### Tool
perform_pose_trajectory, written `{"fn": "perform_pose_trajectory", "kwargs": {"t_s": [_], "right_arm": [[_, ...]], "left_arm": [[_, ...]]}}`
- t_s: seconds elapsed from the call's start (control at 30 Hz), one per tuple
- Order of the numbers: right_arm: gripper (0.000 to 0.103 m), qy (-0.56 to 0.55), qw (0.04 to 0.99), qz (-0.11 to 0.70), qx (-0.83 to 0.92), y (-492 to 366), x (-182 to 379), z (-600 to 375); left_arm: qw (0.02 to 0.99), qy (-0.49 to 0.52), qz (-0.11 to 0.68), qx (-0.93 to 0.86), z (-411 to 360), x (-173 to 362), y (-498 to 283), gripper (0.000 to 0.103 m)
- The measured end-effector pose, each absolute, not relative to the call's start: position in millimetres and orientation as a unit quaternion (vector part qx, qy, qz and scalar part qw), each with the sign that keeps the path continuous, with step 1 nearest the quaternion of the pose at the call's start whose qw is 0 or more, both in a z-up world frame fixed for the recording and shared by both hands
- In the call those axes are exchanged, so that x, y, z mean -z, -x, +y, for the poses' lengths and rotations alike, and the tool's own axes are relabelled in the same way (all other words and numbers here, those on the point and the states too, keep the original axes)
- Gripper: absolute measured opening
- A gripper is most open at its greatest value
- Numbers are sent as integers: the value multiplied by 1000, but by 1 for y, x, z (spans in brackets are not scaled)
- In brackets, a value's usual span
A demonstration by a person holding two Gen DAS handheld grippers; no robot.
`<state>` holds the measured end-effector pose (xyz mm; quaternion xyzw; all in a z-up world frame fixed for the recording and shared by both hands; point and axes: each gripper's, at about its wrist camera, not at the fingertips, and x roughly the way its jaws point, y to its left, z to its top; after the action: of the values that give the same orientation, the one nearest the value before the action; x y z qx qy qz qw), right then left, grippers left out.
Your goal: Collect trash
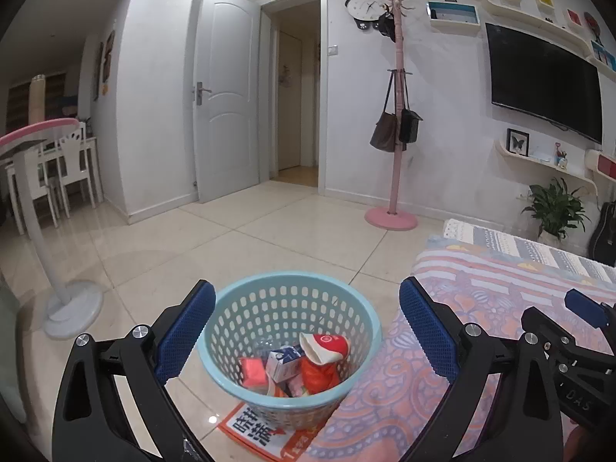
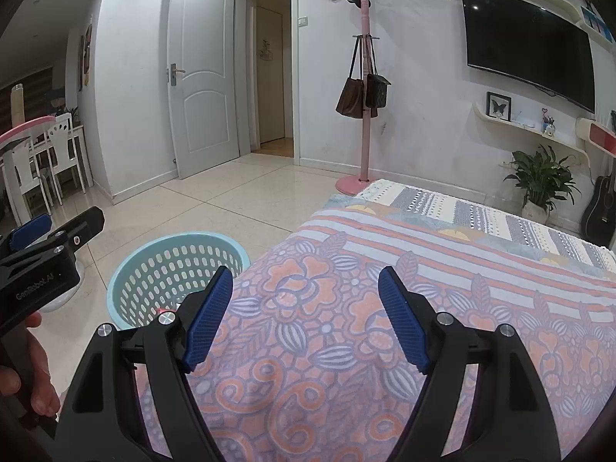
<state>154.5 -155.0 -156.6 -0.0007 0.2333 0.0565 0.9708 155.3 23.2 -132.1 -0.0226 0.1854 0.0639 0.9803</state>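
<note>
My left tongs (image 1: 304, 327) hang released, spread wide above the basket (image 1: 231, 369) on the floor, gripping nothing. Inside it lie a red wrapper (image 1: 319, 365), a small carton (image 1: 283, 362) and pink scraps, so I judge the collecting mostly done. My right tongs (image 2: 306, 315) hover released over the bedspread (image 2: 423, 269), where I see no trash left. The basket touches the bed's edge; beyond it the tiled floor (image 1: 269, 231) lies open to the coat stand (image 1: 392, 215).
</note>
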Motion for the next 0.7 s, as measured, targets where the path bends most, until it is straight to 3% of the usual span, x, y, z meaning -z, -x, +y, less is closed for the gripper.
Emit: {"fn": "perform_pose_trajectory", "kwargs": {"t_s": [0.7], "right_arm": [[75,1,970,236,-56,-154,158,-153]], "left_arm": [[979,26,193,-61,28,133,-155,94]]}}
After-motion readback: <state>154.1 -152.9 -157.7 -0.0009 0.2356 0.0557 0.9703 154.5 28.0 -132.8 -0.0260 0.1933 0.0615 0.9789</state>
